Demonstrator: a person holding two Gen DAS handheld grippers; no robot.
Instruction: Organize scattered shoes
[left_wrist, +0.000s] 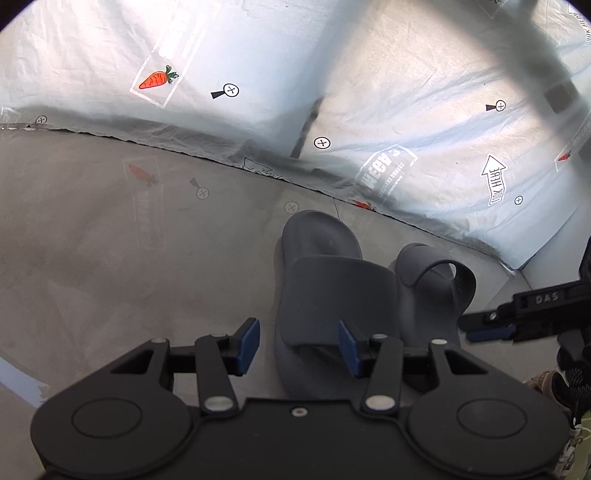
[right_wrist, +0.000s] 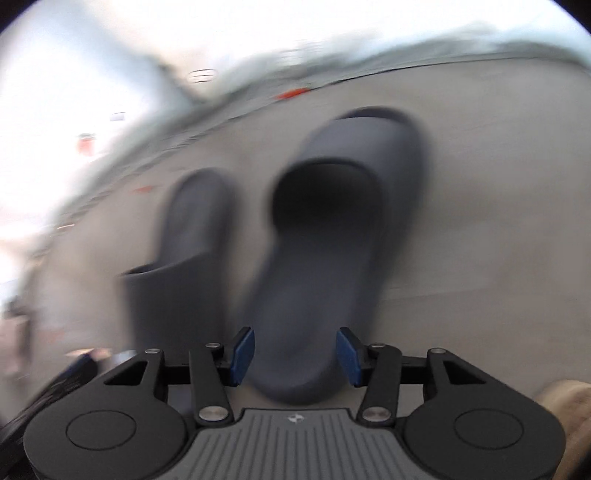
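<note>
Left claw (left_wrist: 298, 345) hangs part-open, gripping nothing; its right blue pad (left_wrist: 347, 347) overlaps the strap edge of the left slide (left_wrist: 325, 295) in view, though I can't tell whether they touch. Right claw (right_wrist: 294, 355) stands part-open too, released, with the heel of the right slide (right_wrist: 325, 258) between its pads, no squeeze visible through the blur. Both dark grey slides sit side by side on the grey floor (left_wrist: 110, 258), toes toward the printed white sheet (left_wrist: 424, 129) hanging at the floor's far edge. Open floor spreads wide to the left. From the left wrist, the right claw (left_wrist: 480, 328) hovers just beside the right slide (left_wrist: 436, 291).
</note>
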